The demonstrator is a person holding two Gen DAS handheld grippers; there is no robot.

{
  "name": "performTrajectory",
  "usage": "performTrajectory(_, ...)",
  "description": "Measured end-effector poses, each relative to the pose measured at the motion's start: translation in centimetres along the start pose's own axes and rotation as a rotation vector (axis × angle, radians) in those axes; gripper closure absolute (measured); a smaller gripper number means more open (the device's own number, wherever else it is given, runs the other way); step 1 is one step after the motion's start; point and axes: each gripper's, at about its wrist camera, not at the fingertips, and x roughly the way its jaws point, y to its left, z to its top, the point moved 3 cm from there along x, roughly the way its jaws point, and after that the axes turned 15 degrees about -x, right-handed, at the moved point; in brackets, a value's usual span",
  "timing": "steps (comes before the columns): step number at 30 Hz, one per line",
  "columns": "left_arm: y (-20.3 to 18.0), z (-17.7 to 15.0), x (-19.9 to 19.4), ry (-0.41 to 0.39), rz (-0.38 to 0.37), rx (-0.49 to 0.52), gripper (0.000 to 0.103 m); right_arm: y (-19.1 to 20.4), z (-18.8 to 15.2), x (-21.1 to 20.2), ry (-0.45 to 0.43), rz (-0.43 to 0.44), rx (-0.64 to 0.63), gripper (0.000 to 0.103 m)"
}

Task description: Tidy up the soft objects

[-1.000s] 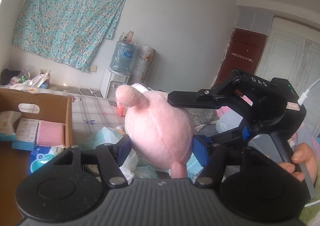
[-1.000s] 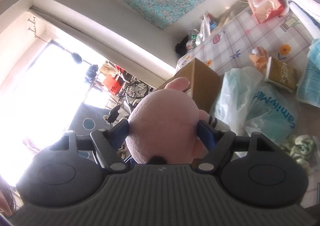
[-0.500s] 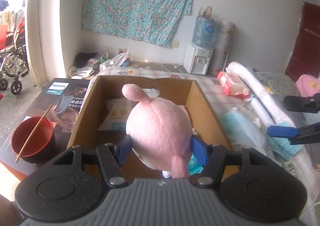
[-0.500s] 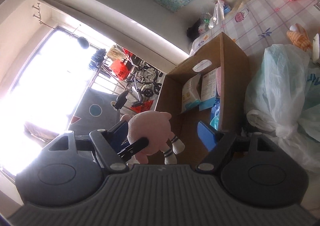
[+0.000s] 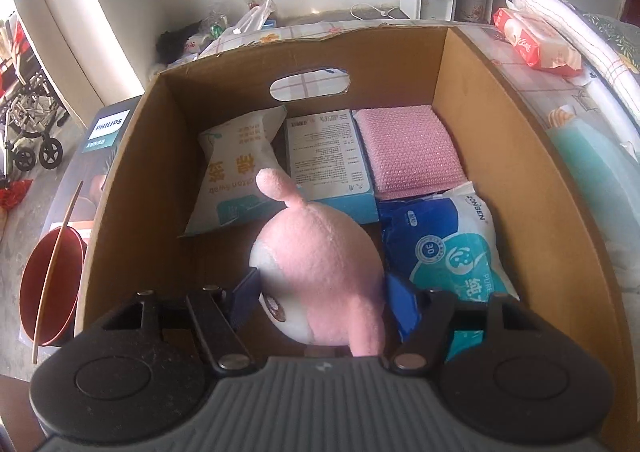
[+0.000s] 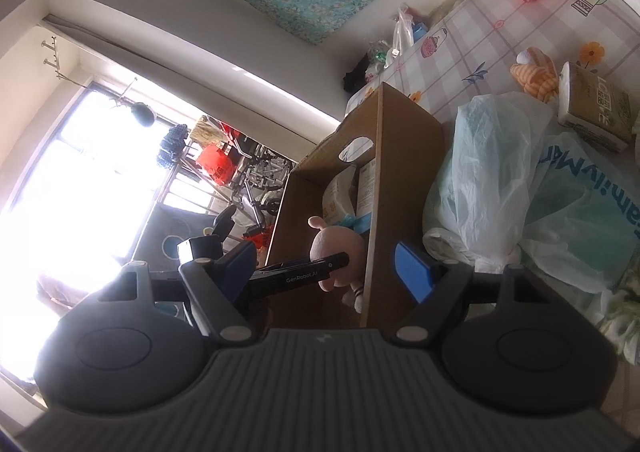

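A pink plush toy (image 5: 320, 252) hangs face down inside the open cardboard box (image 5: 520, 124), just above its floor. My left gripper (image 5: 320, 288) has the toy between its blue pads, which still touch both sides while the jaws are opening. In the right wrist view the same toy (image 6: 340, 248) sits in the box (image 6: 404, 172) with the left gripper's black finger (image 6: 304, 272) across it. My right gripper (image 6: 324, 260) stands open and empty outside the box's near wall.
The box holds a cotton swab pack (image 5: 236, 172), a white-blue carton (image 5: 328, 156), a pink cloth (image 5: 408, 148) and a blue wipes pack (image 5: 452, 244). A red bowl (image 5: 48, 284) sits left of it. Plastic bags (image 6: 520, 192), an orange plush (image 6: 536, 76) and a tissue pack (image 6: 596, 108) lie right.
My left gripper carried the pink toy from beside the bed to over the box, tilted down and lowered it inside. The right gripper came off the toy and stayed back.
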Motion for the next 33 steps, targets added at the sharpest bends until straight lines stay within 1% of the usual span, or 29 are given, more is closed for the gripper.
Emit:
performTrajectory(3,-0.8,0.2,-0.7,0.019,-0.121,-0.042,0.028,-0.4,-0.1,-0.2,-0.002,-0.005,0.007,0.026)
performTrajectory(4,-0.9,0.3,-1.0,0.021,-0.149,-0.056,0.026,-0.7,-0.1,-0.2,-0.003,-0.005,0.013,0.026)
performTrajectory(7,-0.8,0.4,-1.6,0.022,-0.217,-0.114,0.026,-1.2,-0.5,-0.4,0.000,-0.011,0.034,0.026)
performTrajectory(10,-0.1,0.5,-2.6,0.013,-0.240,-0.172,0.026,-1.2,-1.0,-0.9,-0.005,-0.024,0.026,0.025)
performTrajectory(14,0.2,0.0,-5.2,-0.042,-0.258,-0.208,0.026,-0.7,-1.6,-2.0,-0.029,-0.079,-0.015,0.025)
performTrajectory(18,-1.0,-1.7,-8.8,-0.137,-0.293,-0.187,0.022,-0.3,-3.1,-3.1,-0.051,-0.180,-0.081,0.025)
performTrajectory(21,-3.2,-3.7,-11.8,-0.236,-0.348,-0.135,0.016,-0.1,-4.4,-3.6,-0.055,-0.279,-0.142,0.025)
performTrajectory(22,-4.2,-4.3,-12.5,-0.259,-0.366,-0.115,0.015,-0.1,-4.8,-3.8,-0.055,-0.305,-0.159,0.025)
performTrajectory(24,-6.0,-5.2,-13.2,-0.279,-0.396,-0.084,0.015,-0.4,-5.6,-4.5,-0.056,-0.368,-0.197,0.025)
performTrajectory(26,-8.2,-5.8,-13.6,-0.280,-0.443,-0.066,0.015,-0.7,-6.1,-5.3,-0.061,-0.441,-0.236,0.025)
performTrajectory(28,-10.1,-6.0,-13.5,-0.260,-0.489,-0.057,0.015,-1.1,-6.4,-6.2,-0.064,-0.517,-0.275,0.025)
performTrajectory(30,-12.3,-5.8,-13.1,-0.216,-0.533,-0.038,0.015,-1.5,-6.4,-7.1,-0.071,-0.589,-0.310,0.025)
performTrajectory(33,-15.3,-4.8,-12.3,-0.144,-0.556,0.003,0.015,-2.7,-5.7,-8.6,-0.093,-0.692,-0.350,0.025)
